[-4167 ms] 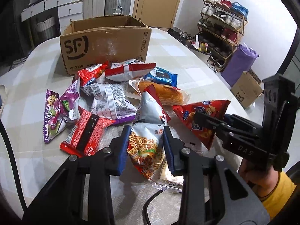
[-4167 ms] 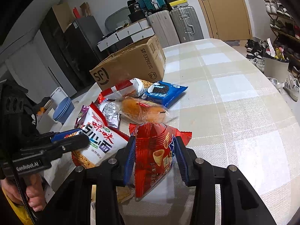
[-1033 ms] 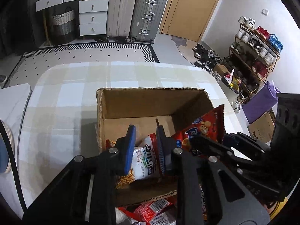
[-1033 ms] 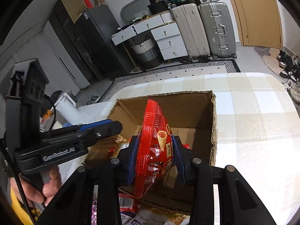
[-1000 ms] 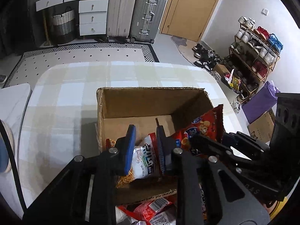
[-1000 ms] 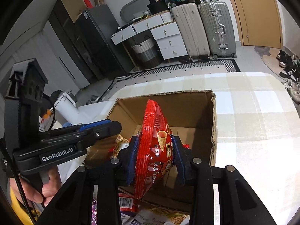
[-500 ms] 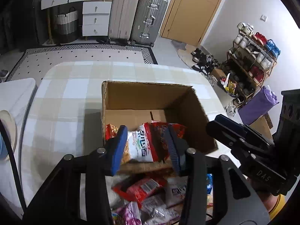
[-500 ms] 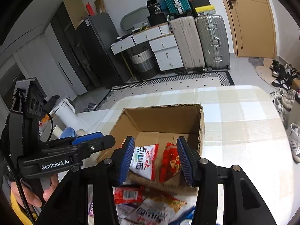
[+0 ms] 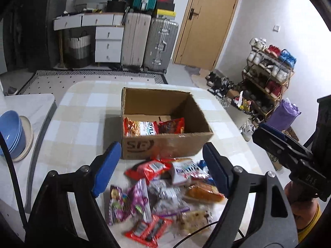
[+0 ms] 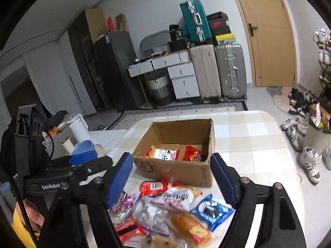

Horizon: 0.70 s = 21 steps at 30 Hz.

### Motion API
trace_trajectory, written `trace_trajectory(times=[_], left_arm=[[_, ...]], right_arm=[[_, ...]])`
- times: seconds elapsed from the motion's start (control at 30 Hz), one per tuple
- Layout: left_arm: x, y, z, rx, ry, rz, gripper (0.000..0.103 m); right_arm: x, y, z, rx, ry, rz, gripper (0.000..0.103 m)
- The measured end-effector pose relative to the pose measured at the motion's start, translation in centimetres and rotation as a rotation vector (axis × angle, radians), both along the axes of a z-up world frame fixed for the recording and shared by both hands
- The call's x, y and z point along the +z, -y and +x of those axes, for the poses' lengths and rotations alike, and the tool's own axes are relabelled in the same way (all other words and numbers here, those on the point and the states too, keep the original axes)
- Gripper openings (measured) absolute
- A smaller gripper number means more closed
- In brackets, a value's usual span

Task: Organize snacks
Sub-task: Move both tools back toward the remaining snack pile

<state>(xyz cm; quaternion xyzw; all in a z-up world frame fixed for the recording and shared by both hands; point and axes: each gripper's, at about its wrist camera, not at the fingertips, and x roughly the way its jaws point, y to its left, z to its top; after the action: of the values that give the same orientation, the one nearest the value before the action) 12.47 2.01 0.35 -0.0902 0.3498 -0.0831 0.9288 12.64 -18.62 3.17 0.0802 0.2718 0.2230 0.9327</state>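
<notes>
Two empty grippers tilt down over the checked table (image 9: 82, 111), the left gripper (image 9: 159, 168) and right gripper (image 10: 170, 177) both with jaws opening wide, nothing between them; two snack packets (image 10: 162, 154) lie inside the cardboard box (image 9: 165, 144); perhaps nine blurred packets form the snack pile (image 9: 163, 194) just before it.

Black angular left tongs (image 9: 160, 166) and right tongs (image 10: 171, 177), blue ribbed pads (image 9: 106, 166), silver screws at the knuckles, white "GenRobot" lettering, thin black cable (image 9: 12, 177), yellow sleeve (image 10: 20, 232).
</notes>
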Motion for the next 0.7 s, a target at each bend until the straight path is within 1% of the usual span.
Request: trace_trajectory(times=[0.07, 0.13, 0.2, 0.23, 0.4, 0.43, 0.47, 0.57, 0.6, 0.7], left_arm=[[0.2, -0.2, -2.2, 0.002, 0.003, -0.013, 0.08], [0.2, -0.6, -4.1, 0.002, -0.002, -0.036, 0.082], [-0.1, -1.1, -5.6, 0.011, 0.0, -0.045, 0.082], [-0.4, -1.5, -6.9, 0.031, 0.005, -0.044, 0.083], [-2.6, -2.4, -11.0, 0.106, -0.005, 0.006, 0.083], [-3.1, -2.3, -12.2, 0.119, -0.003, 0.018, 0.083], [-3.6, -2.2, -13.0, 0.122, -0.011, 0.023, 0.083], [-4.5, -1.2, -14.4, 0.112, -0.037, 0.043, 0.083], [-4.6, -0.8, -15.1, 0.124, -0.031, 0.063, 0.083], [-4.7, -0.1, -15.7, 0.124, -0.017, 0.072, 0.085]], right_arm=[[0.2, 0.4, -2.4, -0.007, 0.031, -0.001, 0.085], [0.2, 0.9, -4.4, -0.012, 0.055, 0.0, 0.086], [0.1, 1.1, -6.0, -0.012, 0.066, 0.002, 0.088], [0.1, 1.1, -6.3, -0.015, 0.071, 0.005, 0.089], [-1.2, 1.4, -9.5, -0.018, 0.109, 0.014, 0.096], [-1.6, 1.5, -9.8, -0.021, 0.109, 0.016, 0.1], [-2.3, 1.4, -10.1, -0.024, 0.094, 0.021, 0.101], [-4.4, 1.5, -10.2, -0.006, 0.004, 0.065, 0.102], [-5.0, 1.7, -10.2, -0.009, -0.019, 0.081, 0.102], [-6.7, 2.2, -10.3, -0.015, -0.057, 0.121, 0.102]])
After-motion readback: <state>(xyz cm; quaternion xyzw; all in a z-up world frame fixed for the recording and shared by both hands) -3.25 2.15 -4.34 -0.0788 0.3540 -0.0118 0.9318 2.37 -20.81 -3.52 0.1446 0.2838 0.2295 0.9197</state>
